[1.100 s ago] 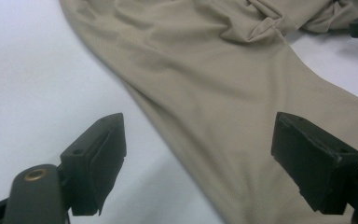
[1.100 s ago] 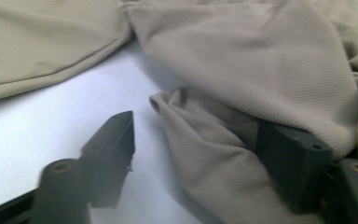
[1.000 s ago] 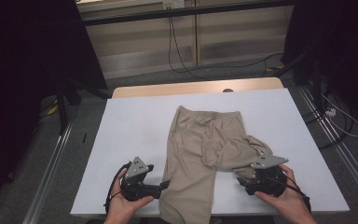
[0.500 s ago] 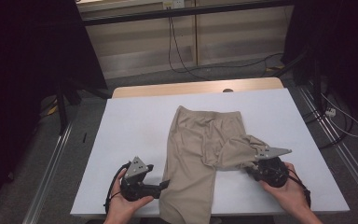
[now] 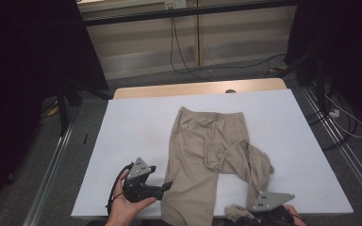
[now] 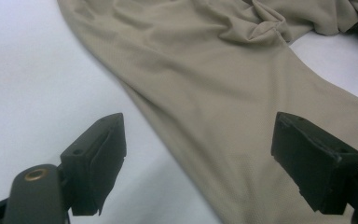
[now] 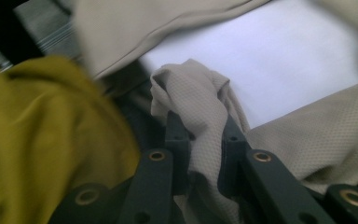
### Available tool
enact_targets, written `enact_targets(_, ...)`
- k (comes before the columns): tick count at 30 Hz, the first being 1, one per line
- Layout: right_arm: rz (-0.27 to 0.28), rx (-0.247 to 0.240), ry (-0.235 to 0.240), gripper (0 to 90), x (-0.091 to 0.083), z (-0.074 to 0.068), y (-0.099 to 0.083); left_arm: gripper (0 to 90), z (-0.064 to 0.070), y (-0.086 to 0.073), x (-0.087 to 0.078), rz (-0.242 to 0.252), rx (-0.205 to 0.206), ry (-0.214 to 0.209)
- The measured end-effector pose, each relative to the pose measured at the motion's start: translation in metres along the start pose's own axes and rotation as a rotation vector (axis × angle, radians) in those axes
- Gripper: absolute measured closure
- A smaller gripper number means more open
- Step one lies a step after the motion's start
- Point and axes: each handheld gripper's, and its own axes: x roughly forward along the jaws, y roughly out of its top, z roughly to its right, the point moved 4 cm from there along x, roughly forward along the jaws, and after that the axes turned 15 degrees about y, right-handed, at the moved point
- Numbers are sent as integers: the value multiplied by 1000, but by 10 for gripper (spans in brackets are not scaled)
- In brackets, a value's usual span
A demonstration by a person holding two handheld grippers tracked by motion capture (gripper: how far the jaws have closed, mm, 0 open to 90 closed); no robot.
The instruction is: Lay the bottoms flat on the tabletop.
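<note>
My left gripper (image 5: 167, 185) sits with jaws wide apart, just beside the straight leg of the trousers (image 5: 202, 160). They lie lengthwise on the white table (image 5: 132, 127), waistband at the far end. My right gripper (image 7: 200, 140) is clamped on the crumpled hem, half cut off at the near edge.

A rectangular table with a white matte top (image 5: 136, 136) and a light wooden strip along its far edge carries a pair of beige lightweight fabric trousers (image 5: 200, 155). The trousers lie waistband away from the person, one leg stretched flat to the near edge, the other crumpled and folded across toward the right.
</note>
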Motion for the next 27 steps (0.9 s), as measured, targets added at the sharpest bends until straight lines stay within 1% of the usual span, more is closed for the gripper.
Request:
enact_targets(1,-14,1,7,758,0,-6,-4,182,0,0,0,1,0,1)
enact_targets(2,-10,6,10,704,-1,-8,-6,182,0,0,0,1,7,2)
enact_targets(3,9,-5,12,583,-2,-11,-7,182,0,0,0,0,6,2)
enact_targets(4,23,-3,3,500,-4,-12,-6,182,0,0,0,0,7,4)
enact_targets(5,55,-1,-19,403,-7,-11,-4,182,1,0,1,-2,7,3)
enact_targets(6,75,-2,-24,355,-9,-10,-1,182,1,0,1,-2,8,4)
enact_targets(7,96,-5,-34,328,-12,-7,2,182,1,0,1,-1,8,4)
enact_targets(9,140,-11,-48,303,-19,0,11,182,1,0,1,-1,9,3)
enact_targets(11,167,-11,-70,304,-25,9,19,182,1,0,1,-3,5,0)
enact_targets(12,180,-1,-77,312,-27,14,22,182,1,0,1,-3,1,-2)
enact_targets(13,202,19,-100,331,-30,24,28,182,1,0,1,-3,3,-2)
enact_targets(14,201,20,-117,355,-33,33,32,182,1,0,1,-4,7,0)
enact_targets(16,193,19,-176,457,-36,51,38,182,1,0,0,-2,10,1)
enact_targets(17,191,37,-210,472,-38,62,41,182,1,0,0,-1,9,-1)
enact_targets(18,185,46,-257,481,-40,76,44,182,1,0,0,-1,9,-2)
enact_targets(19,179,47,-276,486,-40,80,44,182,0,0,0,-2,6,-3)
enact_targets(20,171,49,-301,486,-40,88,44,182,0,0,0,-2,1,-3)
enact_targets(21,154,59,-314,491,-38,94,43,182,0,-1,0,-2,2,-3)
enact_targets(22,147,70,-316,532,-36,97,42,182,-1,-1,0,-2,5,-1)
enact_targets(23,124,72,-305,679,-31,99,38,182,-1,-1,0,-1,5,-1)
enact_targets(24,108,64,-297,760,-28,97,35,182,-1,0,-1,-1,7,-1)
enact_targets(25,100,60,-281,827,-26,93,33,182,0,0,-1,-2,8,0)
enact_targets(26,98,52,-268,863,-26,89,32,182,0,-1,-1,-1,6,0)
enact_targets(27,101,40,-241,874,-27,82,31,182,0,-1,-1,-1,8,1)
